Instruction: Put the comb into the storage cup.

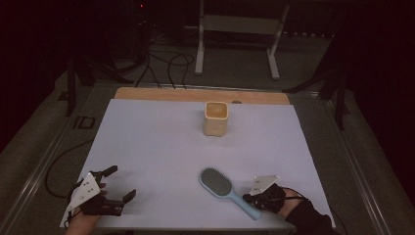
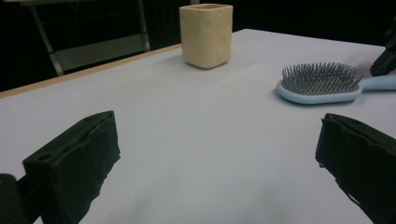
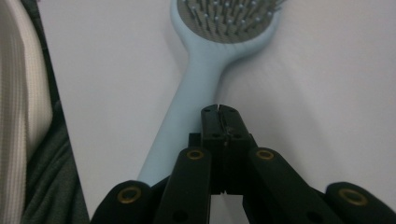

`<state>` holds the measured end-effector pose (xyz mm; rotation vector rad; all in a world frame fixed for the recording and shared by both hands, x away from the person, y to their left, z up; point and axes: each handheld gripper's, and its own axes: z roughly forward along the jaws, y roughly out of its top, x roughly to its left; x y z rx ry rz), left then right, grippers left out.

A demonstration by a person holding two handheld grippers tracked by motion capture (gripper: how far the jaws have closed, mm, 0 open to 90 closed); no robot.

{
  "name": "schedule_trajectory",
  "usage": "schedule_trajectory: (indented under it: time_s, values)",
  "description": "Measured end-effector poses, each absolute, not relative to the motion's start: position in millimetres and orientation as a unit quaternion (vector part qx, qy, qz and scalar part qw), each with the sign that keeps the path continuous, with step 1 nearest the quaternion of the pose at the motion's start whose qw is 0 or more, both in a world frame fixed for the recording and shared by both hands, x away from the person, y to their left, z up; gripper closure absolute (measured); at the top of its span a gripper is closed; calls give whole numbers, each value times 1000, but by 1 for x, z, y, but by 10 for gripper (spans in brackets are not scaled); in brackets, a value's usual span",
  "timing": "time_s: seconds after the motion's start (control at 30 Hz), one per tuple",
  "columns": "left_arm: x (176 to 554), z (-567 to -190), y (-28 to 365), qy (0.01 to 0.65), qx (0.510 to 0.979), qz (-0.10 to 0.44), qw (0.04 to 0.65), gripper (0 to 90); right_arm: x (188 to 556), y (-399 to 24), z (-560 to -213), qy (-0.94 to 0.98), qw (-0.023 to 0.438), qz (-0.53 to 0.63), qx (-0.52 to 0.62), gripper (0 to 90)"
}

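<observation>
Blue hairbrush point(image 1: 224, 188) at lower right of the high view; clenched right claw point(image 1: 248, 199) touches its handle; left claw point(image 1: 122, 182) released.

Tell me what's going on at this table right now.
A person works at a table with a gripper in each hand. The right gripper, fingers shut together, sits over the handle of a light blue hairbrush that lies bristles up near the front edge; whether it touches the handle is unclear. The left gripper rests at the front left corner, fingers wide open with nothing between them. A cream cup stands upright near the far edge.
</observation>
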<state>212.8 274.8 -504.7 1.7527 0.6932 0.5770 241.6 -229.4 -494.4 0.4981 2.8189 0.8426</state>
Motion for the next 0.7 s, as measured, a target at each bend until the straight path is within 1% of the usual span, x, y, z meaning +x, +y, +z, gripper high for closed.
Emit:
schedule_trajectory:
  time_s: [0.27,0.37,0.47,0.7]
  values:
    - [213,-505,275,293,743,244,550,0,239,-224,-496,944,69,283,157,900]
    - [213,-505,275,293,742,244,551,0,242,-225,-492,938,92,283,177,900]
    - [212,-505,275,293,743,244,550,0,245,-228,-487,931,102,286,201,897]
    - [212,-505,275,293,742,244,551,0,249,-227,-477,918,111,291,245,833]
